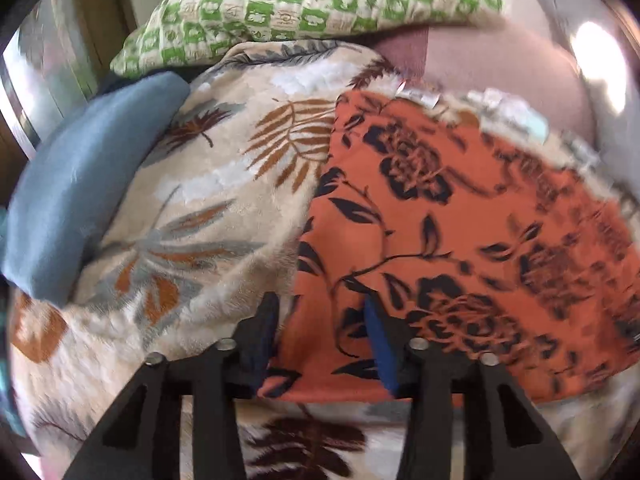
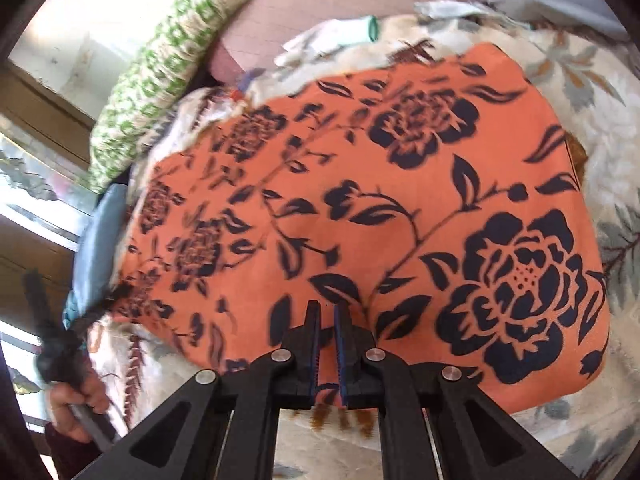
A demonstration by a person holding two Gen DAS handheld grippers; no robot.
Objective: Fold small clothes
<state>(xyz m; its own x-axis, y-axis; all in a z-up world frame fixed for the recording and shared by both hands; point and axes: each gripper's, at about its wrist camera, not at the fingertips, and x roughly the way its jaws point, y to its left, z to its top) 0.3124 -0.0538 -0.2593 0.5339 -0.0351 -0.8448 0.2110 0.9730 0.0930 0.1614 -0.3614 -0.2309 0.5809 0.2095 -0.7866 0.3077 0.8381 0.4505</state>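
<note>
The left tongs (image 1: 320, 332) stand spread over the near edge of the orange floral cloth (image 1: 460, 220); the right tongs (image 2: 326, 344) are nearly pressed together and seem to pinch nothing. This looks like lining up for a fold: next, grip the near hem and carry it over. The cloth lies flat on the leaf-print blanket (image 1: 224, 184) covering the bed.

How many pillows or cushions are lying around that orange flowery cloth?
2. A green-checked pillow lies at the far end of the bed, beyond the orange cloth. A blue cushion lies to the cloth's left on the leaf-print blanket. More may be hidden out of view.
</note>
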